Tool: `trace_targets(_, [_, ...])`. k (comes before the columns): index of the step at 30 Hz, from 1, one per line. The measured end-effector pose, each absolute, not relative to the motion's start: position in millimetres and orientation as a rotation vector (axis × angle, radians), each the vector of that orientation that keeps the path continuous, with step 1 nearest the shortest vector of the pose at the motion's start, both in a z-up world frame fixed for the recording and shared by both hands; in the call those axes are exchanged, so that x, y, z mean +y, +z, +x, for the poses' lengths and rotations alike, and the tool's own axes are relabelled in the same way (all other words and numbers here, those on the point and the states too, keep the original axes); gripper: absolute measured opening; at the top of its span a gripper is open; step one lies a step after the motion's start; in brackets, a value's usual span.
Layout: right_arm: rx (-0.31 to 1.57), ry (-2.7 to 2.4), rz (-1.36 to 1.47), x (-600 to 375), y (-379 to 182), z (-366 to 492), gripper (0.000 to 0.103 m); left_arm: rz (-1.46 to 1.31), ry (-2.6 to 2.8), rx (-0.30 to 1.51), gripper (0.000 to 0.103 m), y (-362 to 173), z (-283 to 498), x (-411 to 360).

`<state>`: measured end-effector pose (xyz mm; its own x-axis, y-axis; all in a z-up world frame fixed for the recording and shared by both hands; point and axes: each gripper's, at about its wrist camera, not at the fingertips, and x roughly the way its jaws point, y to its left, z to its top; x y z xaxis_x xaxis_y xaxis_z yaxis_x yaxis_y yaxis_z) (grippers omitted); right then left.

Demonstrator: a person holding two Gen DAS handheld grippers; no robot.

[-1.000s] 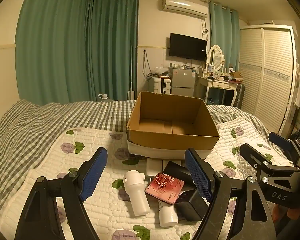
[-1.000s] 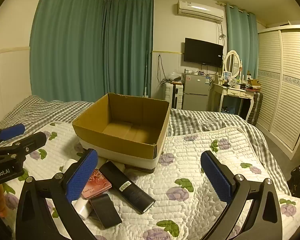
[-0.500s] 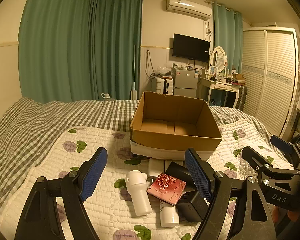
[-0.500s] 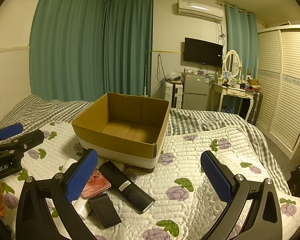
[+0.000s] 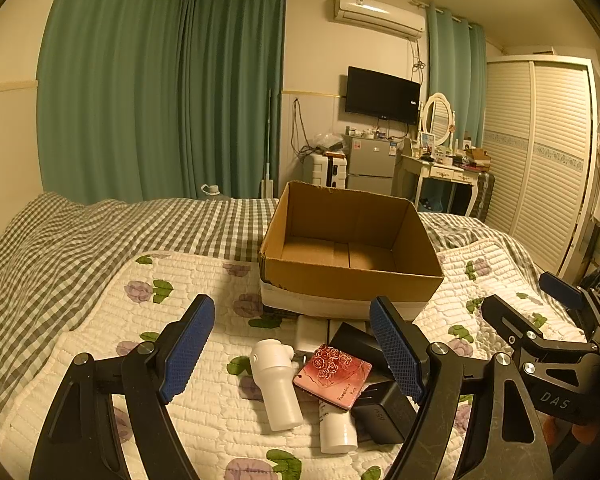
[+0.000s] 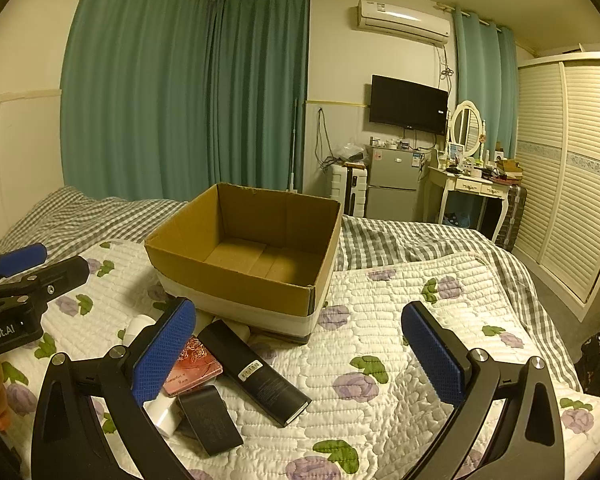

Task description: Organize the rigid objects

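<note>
An open, empty cardboard box (image 5: 352, 280) (image 6: 236, 280) sits on the quilted bed. In front of it lies a pile: a white bottle-shaped device (image 5: 276, 384), a pink rose-patterned case (image 5: 334, 374) (image 6: 192, 368), a white tube (image 5: 336, 428), a long black box (image 6: 260, 376) and a small black block (image 5: 384, 412) (image 6: 210, 420). My left gripper (image 5: 296, 352) is open and empty above the pile. My right gripper (image 6: 300, 356) is open and empty, to the right of the pile. Each gripper shows at the edge of the other's view.
The bed has a flowered white quilt (image 6: 400, 340) over a grey checked cover (image 5: 80, 240). Green curtains (image 5: 160, 100), a small fridge (image 5: 370, 168), a dressing table (image 6: 472, 184) and a louvred wardrobe (image 6: 572, 184) stand beyond the bed.
The left wrist view has shifted slightly, with the room drifting right and the box a touch lower. The right gripper and all objects have stayed put.
</note>
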<state>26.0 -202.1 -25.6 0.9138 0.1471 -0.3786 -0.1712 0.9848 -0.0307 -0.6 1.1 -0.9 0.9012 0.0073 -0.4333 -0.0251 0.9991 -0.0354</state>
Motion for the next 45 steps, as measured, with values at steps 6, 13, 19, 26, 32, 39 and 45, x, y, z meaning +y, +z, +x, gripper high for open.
trace_targets(6, [0.389,0.165,-0.063,-203.0,-26.1,26.1,0.103,-0.042,0.017,0.449,0.083,-0.7,-0.3,1.6])
trace_targets(13, [0.396,0.169,-0.062,-203.3,-28.4,27.6,0.103,-0.043,0.016,0.45,0.083,-1.2,-0.2,2.3])
trace_targets(19, [0.396,0.17,-0.063,-203.5,-28.4,27.3,0.103,-0.044,0.017,0.451,0.083,-1.1,-0.2,2.4])
trace_targets(26, [0.392,0.178,-0.06,-203.3,-28.8,27.3,0.103,-0.043,0.017,0.452,0.083,-1.1,0.0,2.5])
trace_targets(32, [0.39,0.185,-0.064,-202.2,-29.1,26.0,0.103,-0.044,0.016,0.452,0.083,-1.2,0.3,2.9])
trace_targets(39, [0.397,0.195,-0.066,-201.4,-29.0,26.3,0.103,-0.044,0.016,0.452,0.083,-1.1,0.5,2.9])
trace_targets(45, [0.402,0.212,-0.075,-199.3,-30.7,26.5,0.103,-0.046,0.017,0.458,0.083,-2.4,0.5,3.3])
